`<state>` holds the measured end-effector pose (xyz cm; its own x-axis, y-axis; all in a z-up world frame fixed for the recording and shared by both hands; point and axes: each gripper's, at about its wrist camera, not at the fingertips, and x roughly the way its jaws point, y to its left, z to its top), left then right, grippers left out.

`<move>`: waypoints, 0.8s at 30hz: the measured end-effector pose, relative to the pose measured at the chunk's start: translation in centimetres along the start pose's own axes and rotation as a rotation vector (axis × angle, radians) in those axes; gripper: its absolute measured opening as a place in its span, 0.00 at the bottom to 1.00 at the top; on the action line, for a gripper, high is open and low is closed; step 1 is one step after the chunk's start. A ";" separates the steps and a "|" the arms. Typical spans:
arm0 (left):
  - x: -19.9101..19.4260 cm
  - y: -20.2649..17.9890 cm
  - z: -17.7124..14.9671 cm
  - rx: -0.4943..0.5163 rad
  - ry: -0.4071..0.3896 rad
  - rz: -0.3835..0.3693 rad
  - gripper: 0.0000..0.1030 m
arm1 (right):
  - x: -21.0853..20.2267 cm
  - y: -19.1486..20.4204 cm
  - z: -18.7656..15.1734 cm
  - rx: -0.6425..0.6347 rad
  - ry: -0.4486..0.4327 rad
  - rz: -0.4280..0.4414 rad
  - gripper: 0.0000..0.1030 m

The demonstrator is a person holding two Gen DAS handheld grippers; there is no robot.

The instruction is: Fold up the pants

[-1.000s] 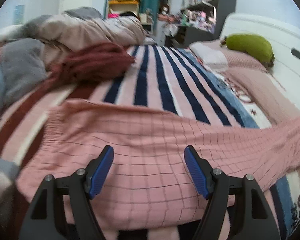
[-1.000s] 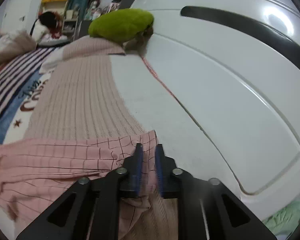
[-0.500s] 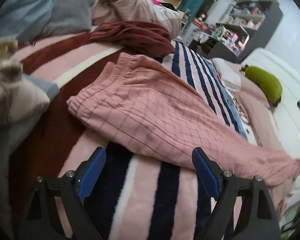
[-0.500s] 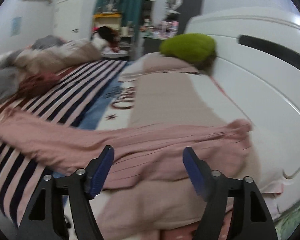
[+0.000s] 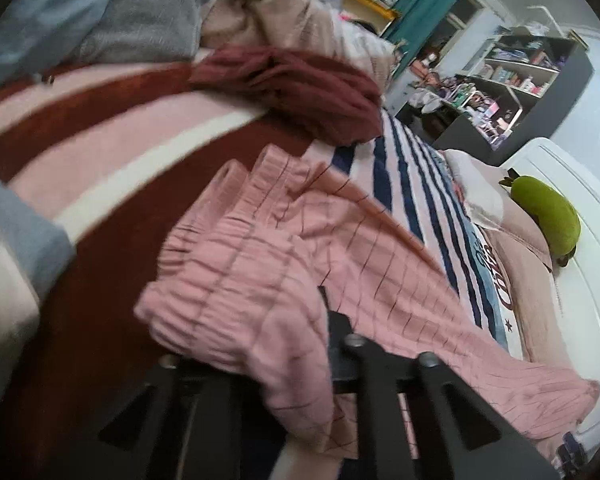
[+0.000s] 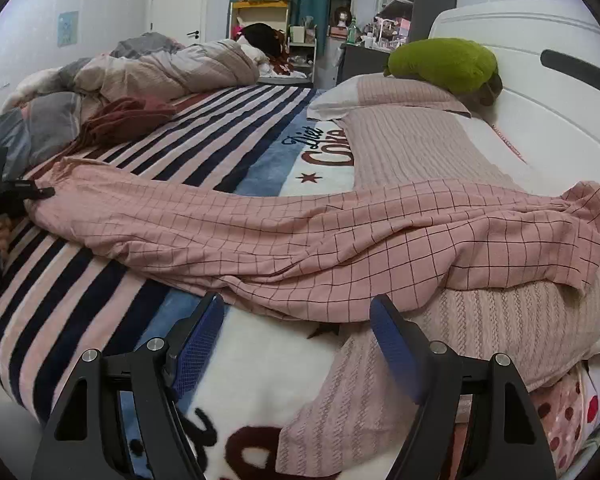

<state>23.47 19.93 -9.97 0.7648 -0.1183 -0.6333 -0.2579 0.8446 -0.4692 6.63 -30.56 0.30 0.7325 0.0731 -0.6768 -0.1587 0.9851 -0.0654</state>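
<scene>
Pink checked pants lie stretched across the striped bed, waistband at the left, leg ends on the pink pillow at the right. In the left wrist view the gathered waistband is lifted and draped over my left gripper, which is shut on it; the fingers are mostly hidden by cloth. The left gripper also shows in the right wrist view at the waistband. My right gripper is open and empty, just in front of the pants' near edge.
A maroon garment and a rumpled duvet lie at the far left of the bed. A green plush rests by the white headboard. Shelves and a desk stand behind.
My left gripper moved to the waistband and shut on it, lifting it. My right gripper let go of the leg end, opened and drew back from the pants.
</scene>
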 end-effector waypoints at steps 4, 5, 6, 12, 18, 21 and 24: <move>-3.8 -1.5 0.8 0.053 -0.124 -0.012 0.05 | -1.7 0.0 0.1 0.033 -0.012 0.018 0.70; -4.9 -1.9 1.0 0.064 -0.149 -0.016 0.05 | -2.2 -0.1 0.1 0.036 -0.014 0.018 0.70; -5.8 -2.2 1.2 0.071 -0.170 -0.017 0.05 | -2.8 -0.2 0.2 0.040 -0.020 0.016 0.70; -13.2 -1.5 2.9 0.041 -0.334 -0.002 0.05 | -6.1 0.1 0.3 0.053 -0.048 0.023 0.71; -19.7 1.2 4.3 0.053 -0.421 0.063 0.05 | -7.7 1.9 0.1 0.059 -0.054 0.078 0.72; -22.2 2.8 4.9 0.033 -0.460 0.105 0.05 | -7.6 3.1 -0.3 0.059 -0.032 0.115 0.72; -23.7 3.6 5.2 0.039 -0.461 0.117 0.05 | -7.6 3.7 -0.8 0.065 -0.017 0.142 0.72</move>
<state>7.51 28.45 6.53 0.9165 0.2149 -0.3375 -0.3421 0.8583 -0.3825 0.00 -27.58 4.60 0.7167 0.2148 -0.6635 -0.2192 0.9725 0.0780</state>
